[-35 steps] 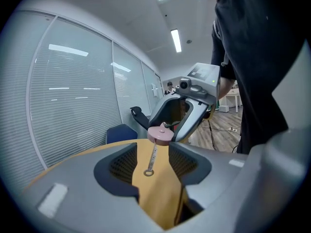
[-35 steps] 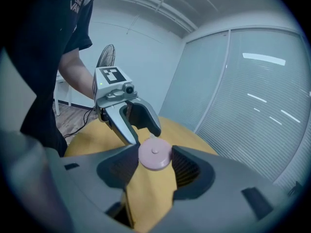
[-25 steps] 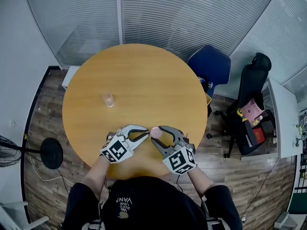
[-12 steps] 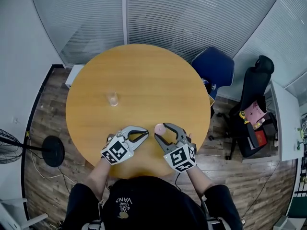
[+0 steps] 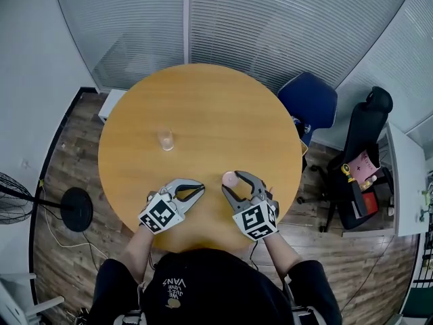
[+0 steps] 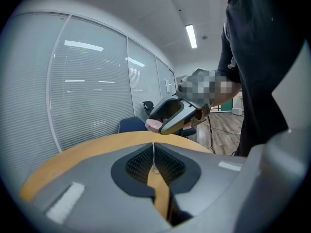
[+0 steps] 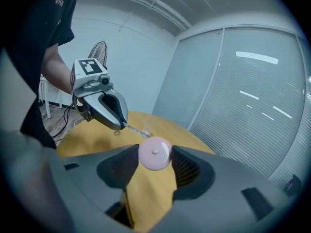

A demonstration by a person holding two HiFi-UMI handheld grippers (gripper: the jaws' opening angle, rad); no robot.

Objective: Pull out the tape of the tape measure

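A small round pink tape measure (image 7: 154, 153) sits clamped between the jaws of my right gripper (image 5: 229, 181), just above the near part of the round wooden table (image 5: 203, 107). A thin strip of tape (image 7: 136, 131) runs from the case to the tips of my left gripper (image 5: 202, 189). The left jaws are shut on the tape's end (image 6: 154, 154). The two grippers face each other a short gap apart. In the left gripper view the right gripper (image 6: 158, 126) holds the pink case (image 6: 153, 124) straight ahead.
A clear glass (image 5: 166, 139) stands on the table's left half, well beyond the left gripper. A blue chair (image 5: 310, 103) and a black office chair (image 5: 362, 147) stand to the right of the table. A fan (image 5: 13, 205) is on the floor at left.
The left gripper's tips were touching the pink case; now they have drawn away to the left, and a short length of tape spans the gap. The right gripper has barely moved.
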